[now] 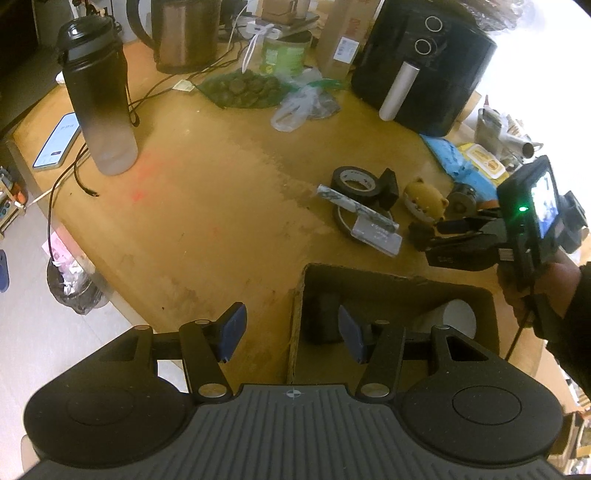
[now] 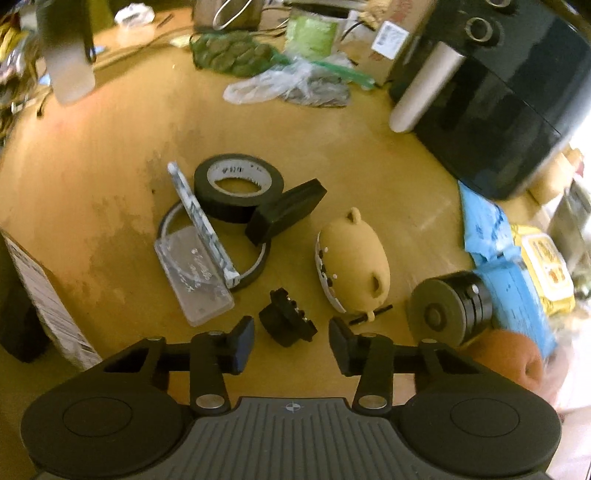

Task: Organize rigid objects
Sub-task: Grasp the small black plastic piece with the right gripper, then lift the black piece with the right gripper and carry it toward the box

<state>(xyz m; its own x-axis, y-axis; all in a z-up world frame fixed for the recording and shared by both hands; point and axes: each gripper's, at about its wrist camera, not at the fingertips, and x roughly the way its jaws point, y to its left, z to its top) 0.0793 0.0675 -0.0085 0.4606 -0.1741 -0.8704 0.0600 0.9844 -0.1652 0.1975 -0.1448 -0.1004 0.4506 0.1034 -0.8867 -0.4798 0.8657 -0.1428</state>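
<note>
My right gripper (image 2: 291, 341) points down over a small black knobbed part (image 2: 286, 323). The part lies between the fingertips with a gap on each side, so the jaws are open. Around it lie a black tape roll (image 2: 238, 192), a thin ring (image 2: 255, 275), a clear plastic case (image 2: 192, 273), a black block (image 2: 286, 212), a yellow bear toy (image 2: 354, 266) and a grey motor (image 2: 443, 314). My left gripper (image 1: 291, 334) is open astride the left wall of a cardboard box (image 1: 369, 275). A white cup (image 1: 458, 317) and a dark item (image 1: 323, 317) lie inside the box. The right gripper (image 1: 424, 240) also shows there, held by a hand.
A black air fryer (image 2: 498, 92) stands at the back right, with a blue packet (image 2: 495, 254) beside it. A dark water bottle (image 1: 99, 96), a phone (image 1: 55, 142), a loose cable (image 1: 74, 173) and a kettle (image 1: 184, 33) occupy the left. Plastic bags (image 2: 288, 85) lie at the back.
</note>
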